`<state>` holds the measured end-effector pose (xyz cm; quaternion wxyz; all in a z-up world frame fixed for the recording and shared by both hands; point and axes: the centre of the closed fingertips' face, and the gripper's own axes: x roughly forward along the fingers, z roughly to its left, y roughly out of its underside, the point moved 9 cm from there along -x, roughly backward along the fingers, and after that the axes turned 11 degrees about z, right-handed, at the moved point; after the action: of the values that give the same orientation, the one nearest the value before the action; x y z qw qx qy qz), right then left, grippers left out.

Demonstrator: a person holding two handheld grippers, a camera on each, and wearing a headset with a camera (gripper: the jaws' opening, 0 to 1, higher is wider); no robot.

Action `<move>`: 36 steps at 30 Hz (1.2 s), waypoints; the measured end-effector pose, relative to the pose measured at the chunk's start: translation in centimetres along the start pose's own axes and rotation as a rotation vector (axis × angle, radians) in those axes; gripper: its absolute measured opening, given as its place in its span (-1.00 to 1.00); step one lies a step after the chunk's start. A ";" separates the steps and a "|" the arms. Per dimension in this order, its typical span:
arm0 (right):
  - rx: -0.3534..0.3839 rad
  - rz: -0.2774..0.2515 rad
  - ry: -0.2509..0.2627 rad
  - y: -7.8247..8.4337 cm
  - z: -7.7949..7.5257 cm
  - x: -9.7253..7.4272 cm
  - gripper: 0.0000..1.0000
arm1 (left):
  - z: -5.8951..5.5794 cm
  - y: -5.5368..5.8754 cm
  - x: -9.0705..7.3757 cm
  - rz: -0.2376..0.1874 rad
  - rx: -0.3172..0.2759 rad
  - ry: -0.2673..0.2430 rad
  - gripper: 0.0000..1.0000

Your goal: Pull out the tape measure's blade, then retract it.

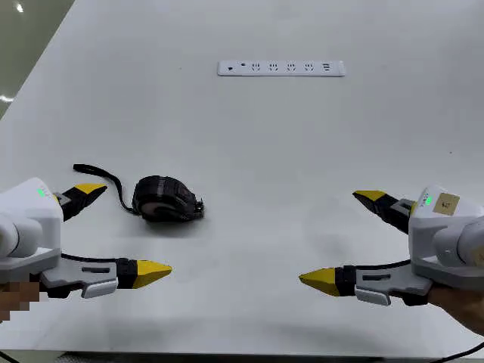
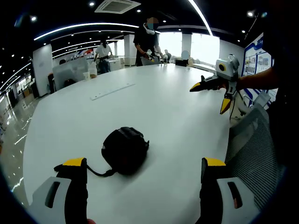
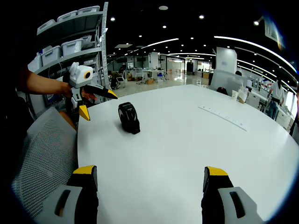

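— Head view, what's closest?
— The left tool (image 1: 134, 227) and the right tool (image 1: 328, 237), both spread wide and grasping nothing. The tape measure (image 1: 166, 199), black and rounded with a loose strap (image 1: 102, 175), lies on the white counter (image 1: 265, 136) near the left tool.
— Left gripper view?
— It sits just ahead, between the parted jaws; its dark side is too murky to read.
— Right gripper view?
— It's small and well ahead, near the left tool; the holding arm (image 3: 42, 84) is cut off.

Smooth white table (image 1: 249, 136) with faint sheen. Matt black tape measure (image 1: 166, 199), probably rubber-clad plastic. Smooth white plastic power strip (image 1: 280, 68).
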<state>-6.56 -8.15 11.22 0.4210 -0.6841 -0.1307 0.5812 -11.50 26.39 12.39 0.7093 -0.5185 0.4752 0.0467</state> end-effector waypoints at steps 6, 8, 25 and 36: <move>-0.035 0.005 -0.017 -0.4 -0.6 0.9 0.86 | 0.8 -0.4 0.6 0.018 0.026 0.012 0.98; -0.047 0.010 -0.024 -0.5 -0.8 1.2 0.85 | 1.2 -0.5 0.8 0.023 0.035 0.017 0.98; -0.129 0.041 -0.080 -1.5 -2.2 4.1 0.77 | 2.9 -1.2 2.2 0.090 0.122 0.068 0.90; -0.190 0.059 -0.121 -2.5 -2.6 6.0 0.69 | 3.9 -1.4 2.9 0.129 0.173 0.113 0.60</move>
<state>-1.71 -3.65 8.85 0.3282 -0.6881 -0.1901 0.6186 -6.69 27.53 11.29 0.7190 -0.4254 0.5492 0.0216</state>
